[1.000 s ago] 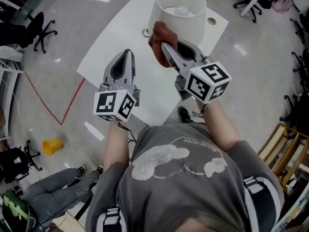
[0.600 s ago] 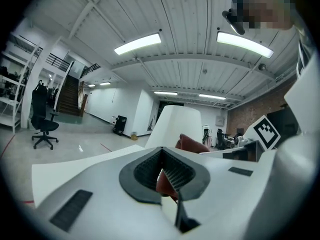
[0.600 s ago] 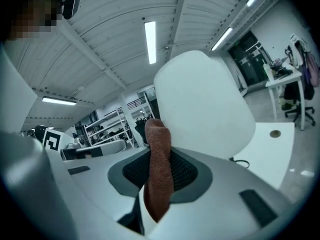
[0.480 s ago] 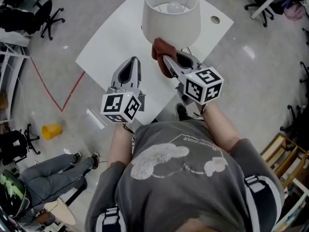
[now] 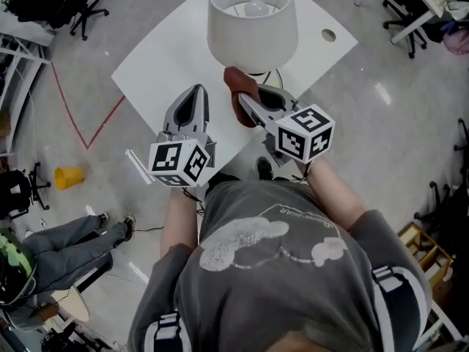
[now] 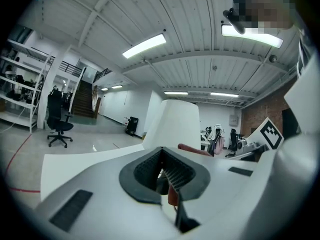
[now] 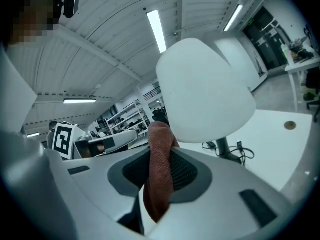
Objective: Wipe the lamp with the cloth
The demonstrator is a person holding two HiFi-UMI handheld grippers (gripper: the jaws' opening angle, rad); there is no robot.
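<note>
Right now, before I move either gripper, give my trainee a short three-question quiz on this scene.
1. True or false: the left gripper is holding the reddish-brown terry cloth.
2. The white lamp with the drum-shaped shade stands on: A) the grey floor; B) the white table; C) a black office chair.
3. Which gripper's tip is closer to the lamp's shade?

Key:
1. False. The left gripper is shut and empty; the right gripper is shut on the cloth.
2. B.
3. The right gripper. Its cloth sits just below the shade's lower edge.
</note>
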